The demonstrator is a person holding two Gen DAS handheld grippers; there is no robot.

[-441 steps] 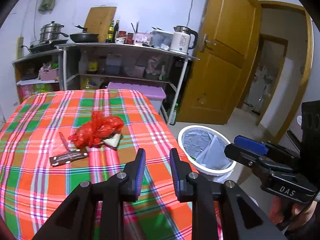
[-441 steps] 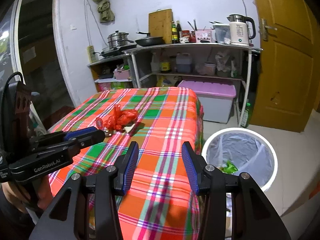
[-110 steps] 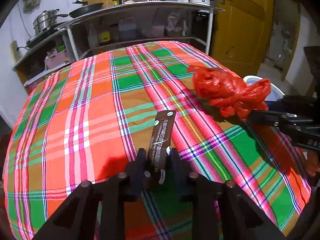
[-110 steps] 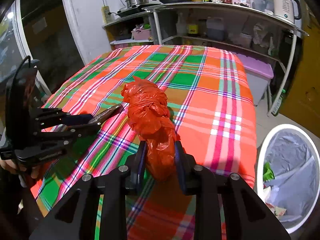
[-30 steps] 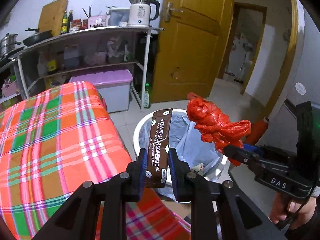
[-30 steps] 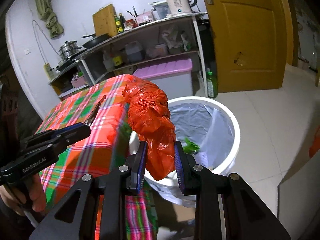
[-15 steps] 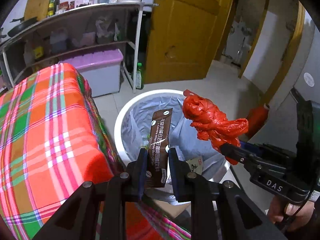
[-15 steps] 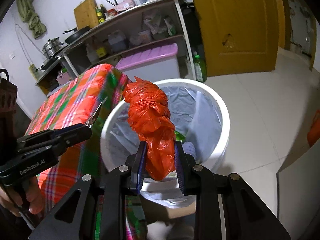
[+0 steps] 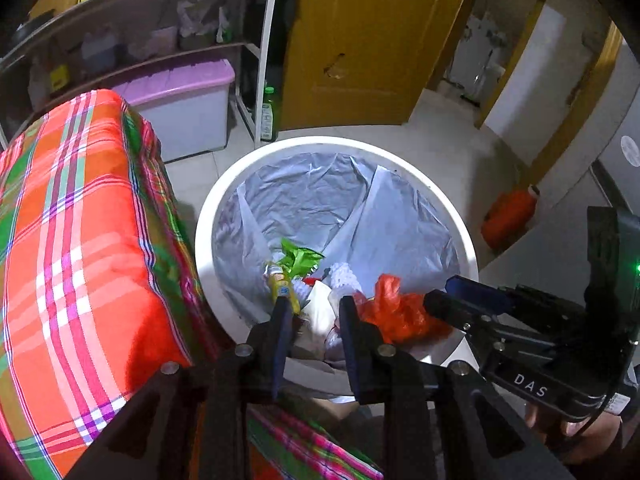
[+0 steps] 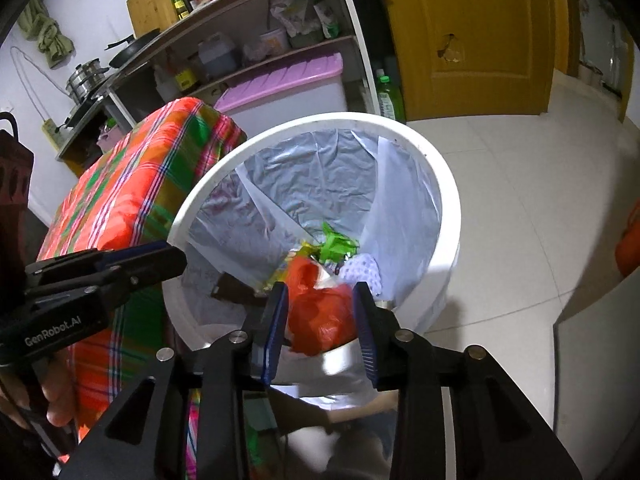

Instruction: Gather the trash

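red bag: motion-blurred | brown wrapper: partly hidden by liner

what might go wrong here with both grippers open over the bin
1. The red bag is blurred between the open right gripper fingers, close to the trash bin near rim; it may catch there or spill outside.
2. The brown wrapper lies high against the liner and may snag.

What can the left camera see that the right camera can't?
Only the left wrist view shows the yellow packet in the bin and the whole orange jug on the floor. Only the right wrist view shows the brown wrapper dropping inside, plus the pots and cutting board. Both show the white bin, the red bag, the green wrapper and the plaid tablecloth.
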